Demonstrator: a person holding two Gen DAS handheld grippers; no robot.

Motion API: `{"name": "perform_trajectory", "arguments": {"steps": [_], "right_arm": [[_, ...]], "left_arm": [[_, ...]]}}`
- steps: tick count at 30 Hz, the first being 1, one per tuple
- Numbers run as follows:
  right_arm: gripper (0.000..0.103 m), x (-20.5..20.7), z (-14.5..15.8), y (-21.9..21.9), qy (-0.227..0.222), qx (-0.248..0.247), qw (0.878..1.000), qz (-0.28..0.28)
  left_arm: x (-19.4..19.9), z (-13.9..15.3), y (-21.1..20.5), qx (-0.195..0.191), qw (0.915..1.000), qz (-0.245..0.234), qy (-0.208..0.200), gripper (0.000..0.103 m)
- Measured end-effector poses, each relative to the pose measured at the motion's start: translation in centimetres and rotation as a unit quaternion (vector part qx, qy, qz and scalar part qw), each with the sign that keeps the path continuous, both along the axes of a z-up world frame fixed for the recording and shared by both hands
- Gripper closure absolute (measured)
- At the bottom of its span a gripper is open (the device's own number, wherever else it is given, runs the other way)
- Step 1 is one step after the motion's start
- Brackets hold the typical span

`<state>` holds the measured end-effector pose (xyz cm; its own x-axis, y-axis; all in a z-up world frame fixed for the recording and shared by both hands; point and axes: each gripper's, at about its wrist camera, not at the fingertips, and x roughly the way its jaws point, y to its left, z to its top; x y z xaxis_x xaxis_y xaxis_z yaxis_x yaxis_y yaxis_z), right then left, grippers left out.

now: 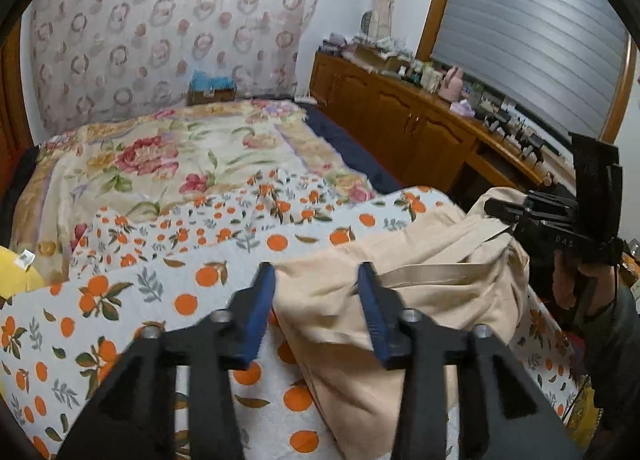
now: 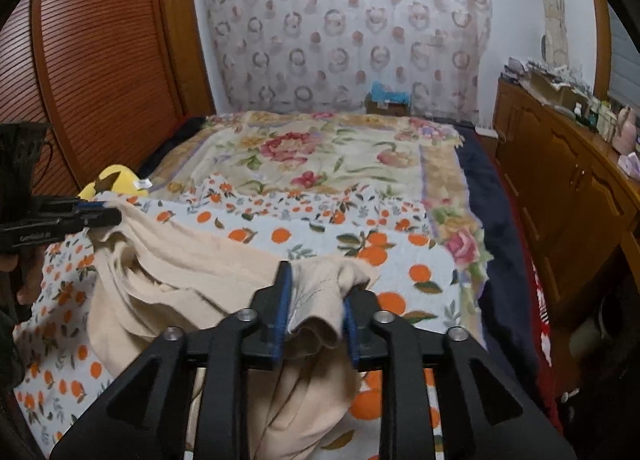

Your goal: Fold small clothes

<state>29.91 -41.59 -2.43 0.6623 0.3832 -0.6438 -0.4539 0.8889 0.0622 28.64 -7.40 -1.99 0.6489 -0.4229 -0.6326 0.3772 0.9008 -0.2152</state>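
A beige garment [image 1: 400,260] [image 2: 180,272] lies crumpled on the orange-print sheet [image 1: 160,300] [image 2: 320,236] of a bed. My left gripper [image 1: 316,296] is open over the garment's left end; the cloth lies under the gap and the blue pads do not press it. In the right wrist view the left gripper [image 2: 108,212] shows from the side at that same edge. My right gripper [image 2: 318,308] stands partly open, with a slack bunch of the cloth loose between its pads. The left wrist view shows the right gripper [image 1: 494,208] at the garment's far right, held by a hand.
A floral blanket [image 1: 160,156] covers the far half of the bed. A yellow plush toy [image 2: 116,180] lies at the left edge. A wooden cabinet [image 1: 400,120] with several small items runs along the right. A louvred wooden door [image 2: 100,60] stands left, a patterned curtain [image 2: 340,28] behind.
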Motion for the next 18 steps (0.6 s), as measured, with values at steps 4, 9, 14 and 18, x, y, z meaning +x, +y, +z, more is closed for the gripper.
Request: {"name": "perform_trajectory", "arguments": {"steps": [4,9,14,18], "right_arm": [[0.061,-0.5,1.1,-0.4,-0.019,-0.012,1.0,-0.006],[0.057,-1.6,2.0,-1.3,-0.029,-0.012,0.999,-0.009],[0.056,-2.2,0.7,-0.4,-0.01,-0.044,0.999,0.025],[0.056,-0.9,-1.5,0.2,0.017,-0.066,0.997,0.032]], "left_arm": [[-1.2,0.8,0.6,0.006,0.9999,0.001,-0.014,0.056],[-2.9,-1.1,1.0,0.013,0.9997,-0.011,0.015,0.056],[-3.8,-3.5,0.1,0.036,0.9978,-0.032,0.045,0.056],[-2.9,-5.2,-1.3,0.053,0.9951,-0.048,0.069,0.056]]}}
